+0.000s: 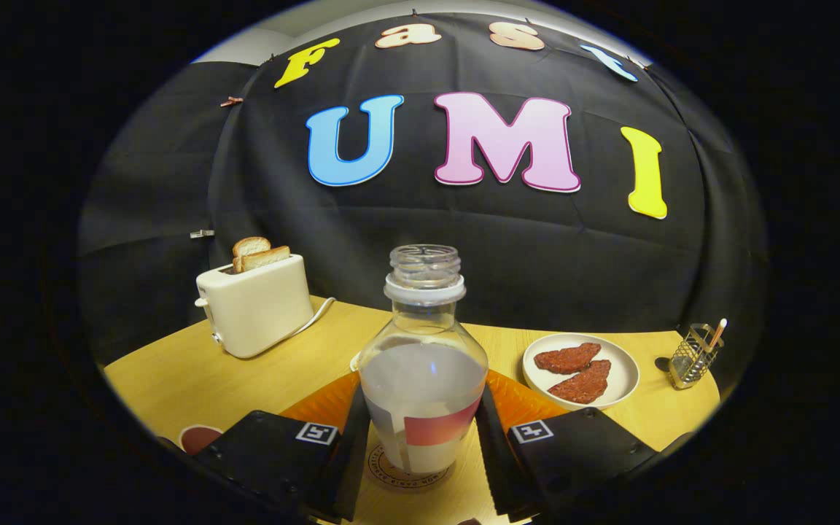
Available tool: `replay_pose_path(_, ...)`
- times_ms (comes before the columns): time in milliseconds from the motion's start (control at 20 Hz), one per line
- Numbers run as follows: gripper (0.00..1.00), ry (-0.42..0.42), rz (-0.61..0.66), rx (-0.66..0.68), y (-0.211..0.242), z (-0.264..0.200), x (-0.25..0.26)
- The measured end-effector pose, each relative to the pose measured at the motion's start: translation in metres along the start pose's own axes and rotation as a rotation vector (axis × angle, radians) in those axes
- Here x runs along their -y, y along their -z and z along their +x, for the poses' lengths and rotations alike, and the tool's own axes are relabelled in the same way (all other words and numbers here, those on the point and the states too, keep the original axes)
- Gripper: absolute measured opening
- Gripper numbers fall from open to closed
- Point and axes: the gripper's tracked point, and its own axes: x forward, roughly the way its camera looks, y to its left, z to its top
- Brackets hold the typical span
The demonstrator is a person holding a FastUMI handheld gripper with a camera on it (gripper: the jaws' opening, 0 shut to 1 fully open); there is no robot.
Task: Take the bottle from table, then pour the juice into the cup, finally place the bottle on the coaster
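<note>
A clear, uncapped plastic bottle stands upright between my fingers, holding pale whitish juice up to its shoulder. Its base rests on a round wooden coaster on the table. My gripper is shut on the bottle, with one finger against its left side and the other against its right. A dark red cup sits low to the left, beside the left finger and partly hidden by the gripper body.
An orange mat lies under and behind the bottle. A white plate with two brown patties is ahead to the right, a wire holder beyond it. A cream toaster with toast stands far left on the wooden table.
</note>
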Motion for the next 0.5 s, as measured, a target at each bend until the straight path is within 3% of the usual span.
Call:
replay_pose_path(150,0.72,0.006,0.003,-0.031,0.028,0.006,0.002)
replay_pose_path(500,0.76,0.006,0.012,-0.013,0.027,0.005,-0.002)
